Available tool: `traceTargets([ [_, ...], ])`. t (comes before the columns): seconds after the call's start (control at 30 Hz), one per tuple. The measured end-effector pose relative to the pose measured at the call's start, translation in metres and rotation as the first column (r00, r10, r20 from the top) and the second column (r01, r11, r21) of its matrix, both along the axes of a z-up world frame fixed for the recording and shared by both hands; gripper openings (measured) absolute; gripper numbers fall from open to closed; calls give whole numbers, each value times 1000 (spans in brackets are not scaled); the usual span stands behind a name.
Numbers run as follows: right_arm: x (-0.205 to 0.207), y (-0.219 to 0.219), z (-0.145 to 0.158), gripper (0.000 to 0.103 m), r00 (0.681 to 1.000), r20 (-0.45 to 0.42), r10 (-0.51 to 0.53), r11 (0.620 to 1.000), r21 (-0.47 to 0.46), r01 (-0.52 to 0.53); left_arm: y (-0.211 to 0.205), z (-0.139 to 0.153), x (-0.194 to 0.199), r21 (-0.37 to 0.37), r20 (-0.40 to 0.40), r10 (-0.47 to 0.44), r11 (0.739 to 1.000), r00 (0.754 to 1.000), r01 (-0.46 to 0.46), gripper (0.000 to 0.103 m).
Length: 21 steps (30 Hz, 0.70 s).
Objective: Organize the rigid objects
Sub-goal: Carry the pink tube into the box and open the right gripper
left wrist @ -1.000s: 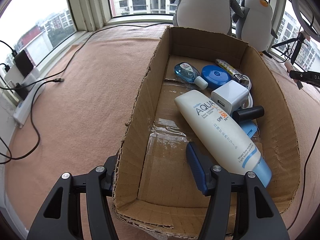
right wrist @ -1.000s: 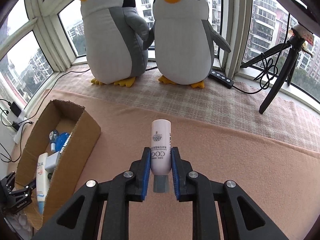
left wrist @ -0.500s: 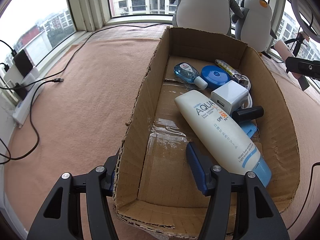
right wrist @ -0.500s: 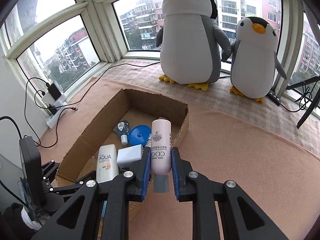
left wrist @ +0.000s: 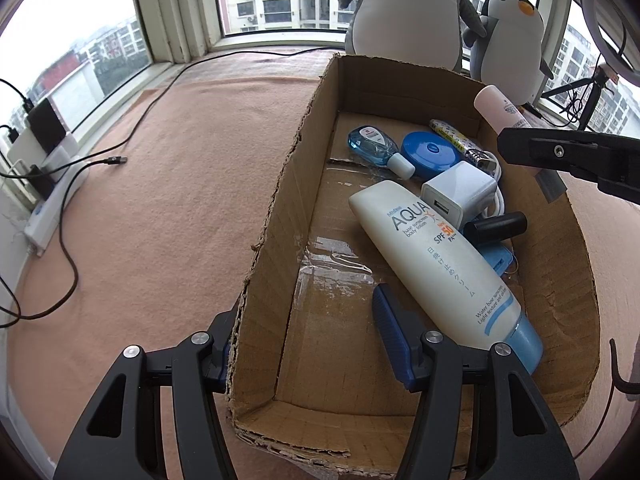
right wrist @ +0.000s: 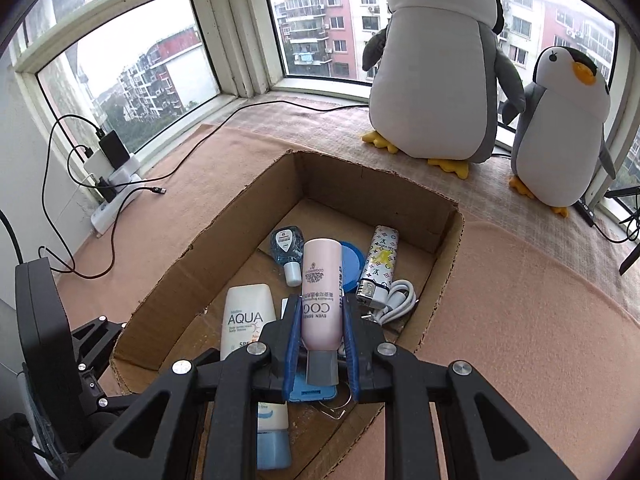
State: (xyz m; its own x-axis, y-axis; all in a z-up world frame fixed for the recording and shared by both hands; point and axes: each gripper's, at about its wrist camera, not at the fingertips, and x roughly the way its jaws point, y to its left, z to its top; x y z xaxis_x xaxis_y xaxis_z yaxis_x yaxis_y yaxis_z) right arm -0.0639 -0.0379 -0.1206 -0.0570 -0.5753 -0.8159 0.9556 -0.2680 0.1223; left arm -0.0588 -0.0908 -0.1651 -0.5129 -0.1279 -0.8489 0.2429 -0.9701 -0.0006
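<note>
Bay-window room, peach felt blanket [left wrist: 168, 208] as surface. Right tool [right wrist: 320, 344] clamps a smooth pink tube [right wrist: 322, 296] above the corrugated cardboard box [left wrist: 276, 216]. Box holds white sunscreen tube [left wrist: 436, 260], charger [left wrist: 460, 194], blue tin [left wrist: 430, 150]. Left tool [left wrist: 304, 344] spread wide, straddling box's left wall. Plush penguins [right wrist: 436, 72] behind.

The left wrist camera sits low and close at the near end of the cardboard box [left wrist: 276, 216], looking along its length toward the window and the two plush penguins [left wrist: 404, 12]. The right wrist camera hangs higher, over the box's right side, tilted down into it and facing the same windows. Both views share the box's inside, the penguins and the window corner.
</note>
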Motion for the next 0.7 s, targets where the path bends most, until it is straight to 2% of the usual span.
traceTargets([
  [0.37, -1, -2, 0, 19, 1000, -7, 12, 1000, -1, -12, 0, 1, 0, 0, 0, 0, 1000, 1000, 0, 60],
  [0.43, 0, -2, 1, 21, 1000, -13, 14, 1000, -3, -14, 0, 1, 0, -1, 0, 0, 1000, 1000, 0, 60],
  [0.5, 1, -2, 2, 29, 1000, -21, 16, 1000, -5, -16, 0, 1, 0, -1, 0, 0, 1000, 1000, 0, 60],
  [0.67, 0, 1, 4, 33, 1000, -24, 10, 1000, -9, -11, 0, 1, 0, -1, 0, -1, 1000, 1000, 1, 60],
  [0.7, 0, 1, 4, 37, 1000, -27, 9, 1000, -9, -9, 0, 1, 0, -2, 0, -1, 1000, 1000, 1, 60],
])
